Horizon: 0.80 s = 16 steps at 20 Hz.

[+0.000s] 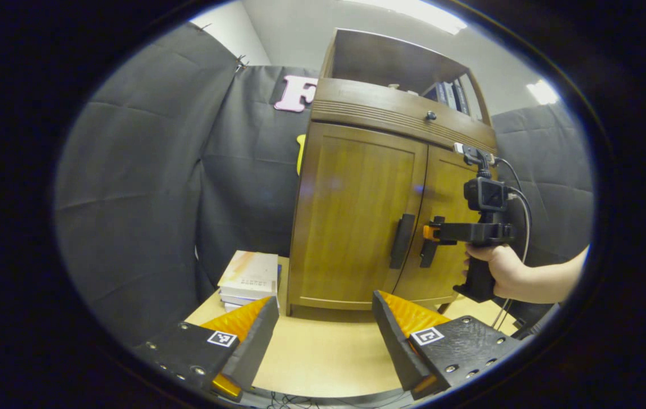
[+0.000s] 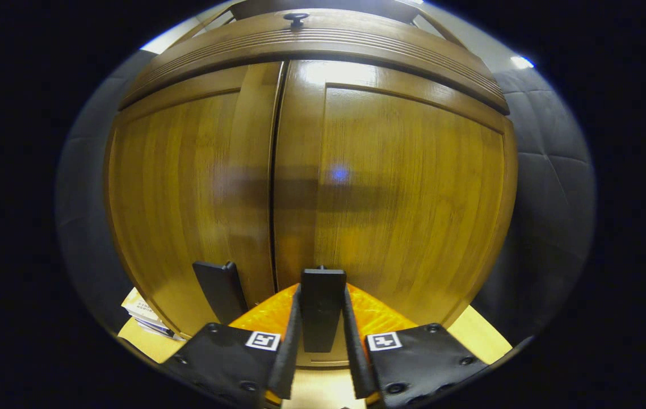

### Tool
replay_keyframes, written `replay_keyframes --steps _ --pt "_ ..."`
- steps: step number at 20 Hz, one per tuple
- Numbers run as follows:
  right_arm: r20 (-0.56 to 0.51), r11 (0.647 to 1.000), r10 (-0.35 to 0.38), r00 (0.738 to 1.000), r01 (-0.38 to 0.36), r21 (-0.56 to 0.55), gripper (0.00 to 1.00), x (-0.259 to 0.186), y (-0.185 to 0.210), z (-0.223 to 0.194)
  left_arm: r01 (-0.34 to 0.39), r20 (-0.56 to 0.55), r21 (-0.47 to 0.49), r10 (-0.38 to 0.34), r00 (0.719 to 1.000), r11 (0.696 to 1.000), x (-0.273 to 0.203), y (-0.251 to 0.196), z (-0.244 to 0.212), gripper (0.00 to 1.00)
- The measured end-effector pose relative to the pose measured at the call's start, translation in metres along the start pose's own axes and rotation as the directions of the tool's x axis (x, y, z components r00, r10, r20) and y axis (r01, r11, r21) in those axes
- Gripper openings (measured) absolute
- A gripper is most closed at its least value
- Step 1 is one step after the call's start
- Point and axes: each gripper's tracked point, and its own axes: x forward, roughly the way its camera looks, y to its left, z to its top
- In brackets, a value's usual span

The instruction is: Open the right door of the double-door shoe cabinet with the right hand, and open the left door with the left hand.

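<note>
The wooden shoe cabinet (image 1: 357, 210) stands on the table with both doors closed. In the left gripper view its left door handle (image 1: 401, 240) and right door handle (image 1: 427, 253) are dark vertical bars beside the centre seam. My right gripper (image 1: 432, 232), held by a hand (image 1: 502, 270), reaches in from the right and grips the right handle. In the right gripper view the right gripper (image 2: 322, 292) is shut on the right door handle (image 2: 323, 307), with the left door handle (image 2: 221, 289) just to its left. My left gripper (image 1: 323, 318) hangs open, well short of the cabinet.
A stack of books (image 1: 249, 278) lies on the light wooden table (image 1: 323, 358) left of the cabinet. A drawer with a small knob (image 1: 430, 116) sits above the doors, under an open shelf (image 1: 391, 62). Black cloth walls surround the booth.
</note>
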Motion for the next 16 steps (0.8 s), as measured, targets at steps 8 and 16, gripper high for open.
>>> replay_keyframes --steps 8,16 --pt "-0.041 0.999 0.009 0.999 -0.008 0.034 0.29 -0.002 0.001 -0.003 0.057 -0.019 -0.022 -0.057 0.998 0.998 0.006 -0.003 -0.006 0.96" --pt "-0.083 0.997 0.071 0.994 -0.07 0.018 0.29 -0.032 -0.005 -0.008 0.173 -0.001 -0.003 -0.173 0.985 0.985 0.05 -0.019 0.004 0.96"
